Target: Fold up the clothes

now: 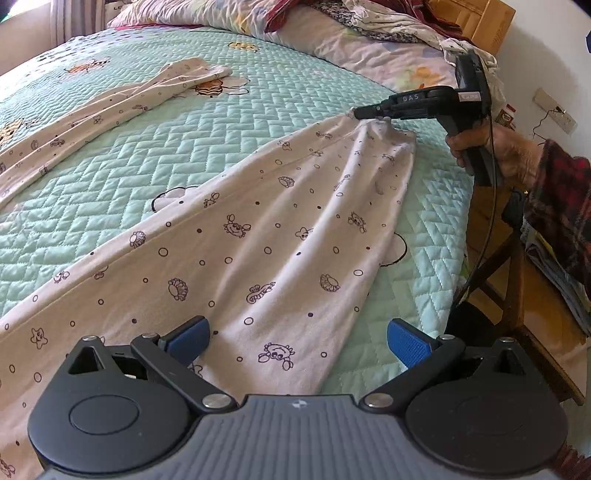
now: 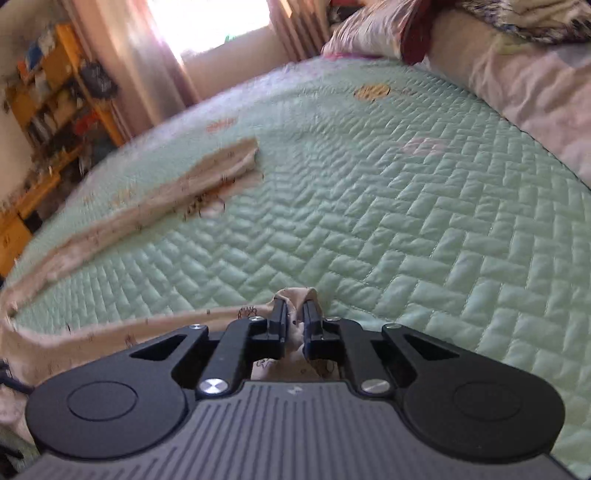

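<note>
Right gripper pinches a trouser-leg cuff; left gripper waits spread over the same leg.

Directly under the left gripper [image 1: 297, 341], its jaws wide apart, lies the printed pyjama trousers [image 1: 258, 236] on the green quilt [image 1: 221, 140]; far ahead of it the right gripper [image 2: 294, 317] is clamped on the cuff. Best to keep that pinch firm and lift clear before carrying the cuff across toward the other leg [image 1: 110, 107], far left.

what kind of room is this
Most likely a bedroom in a home: a bed covered by a mint-green quilted bedspread, pale floral pillows along its head, and a curtained window beside a cluttered yellow wooden shelf.
</note>
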`<state>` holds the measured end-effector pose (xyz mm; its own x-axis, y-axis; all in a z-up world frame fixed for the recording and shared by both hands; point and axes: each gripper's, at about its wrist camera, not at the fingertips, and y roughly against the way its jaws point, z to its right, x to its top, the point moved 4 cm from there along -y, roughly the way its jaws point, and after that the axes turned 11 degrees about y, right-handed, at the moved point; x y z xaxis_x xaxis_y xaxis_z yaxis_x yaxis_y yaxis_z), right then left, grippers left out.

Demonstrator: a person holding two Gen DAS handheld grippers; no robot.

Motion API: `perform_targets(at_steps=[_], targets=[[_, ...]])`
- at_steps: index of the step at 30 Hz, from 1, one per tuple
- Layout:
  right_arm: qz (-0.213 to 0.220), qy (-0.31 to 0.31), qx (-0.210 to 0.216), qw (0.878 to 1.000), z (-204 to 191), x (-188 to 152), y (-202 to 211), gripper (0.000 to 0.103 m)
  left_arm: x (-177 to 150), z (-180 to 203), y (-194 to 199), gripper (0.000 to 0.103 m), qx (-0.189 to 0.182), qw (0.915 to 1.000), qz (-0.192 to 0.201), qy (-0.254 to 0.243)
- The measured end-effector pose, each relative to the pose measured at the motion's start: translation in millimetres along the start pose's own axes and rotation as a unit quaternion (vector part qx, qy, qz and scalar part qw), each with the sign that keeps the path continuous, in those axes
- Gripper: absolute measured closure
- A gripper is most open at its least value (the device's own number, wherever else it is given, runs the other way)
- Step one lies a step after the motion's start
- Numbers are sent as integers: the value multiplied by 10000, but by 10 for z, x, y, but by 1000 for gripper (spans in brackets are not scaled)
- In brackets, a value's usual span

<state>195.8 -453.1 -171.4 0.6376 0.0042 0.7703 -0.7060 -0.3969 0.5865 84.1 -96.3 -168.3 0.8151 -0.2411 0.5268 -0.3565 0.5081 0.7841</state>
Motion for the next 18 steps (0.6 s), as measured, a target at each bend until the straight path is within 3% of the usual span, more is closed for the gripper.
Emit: perform_targets(at_steps=[3,6,10,13,16,17,18], targets=[[253,-356,7,9990,94,-30,58,85,-4,-23,35,1,-30,9999,49,113],[545,-466,-203,9972,105,8,192,72,-2,-59,110,1,-61,9995,139,268],[984,-723,-328,9920,55,-4,464,71,11,-123,291,1,-160,9978,408,494],[1271,-1264,460,9827,-107,-107,602,69,16,-182,425,1,-287,9952,602,714],[1033,-1336,1010,9805,-382,-266,552,68,4,-262,525,1,-316,9924,728,940],[861,-1285,906,9838,-428,-337,514,69,-6,-295,554,1,-275,9916,759,1009],[609,-1183,403,9903,-391,-429,467,71,-21,-335,589,1,-220,9907,785,1091]])
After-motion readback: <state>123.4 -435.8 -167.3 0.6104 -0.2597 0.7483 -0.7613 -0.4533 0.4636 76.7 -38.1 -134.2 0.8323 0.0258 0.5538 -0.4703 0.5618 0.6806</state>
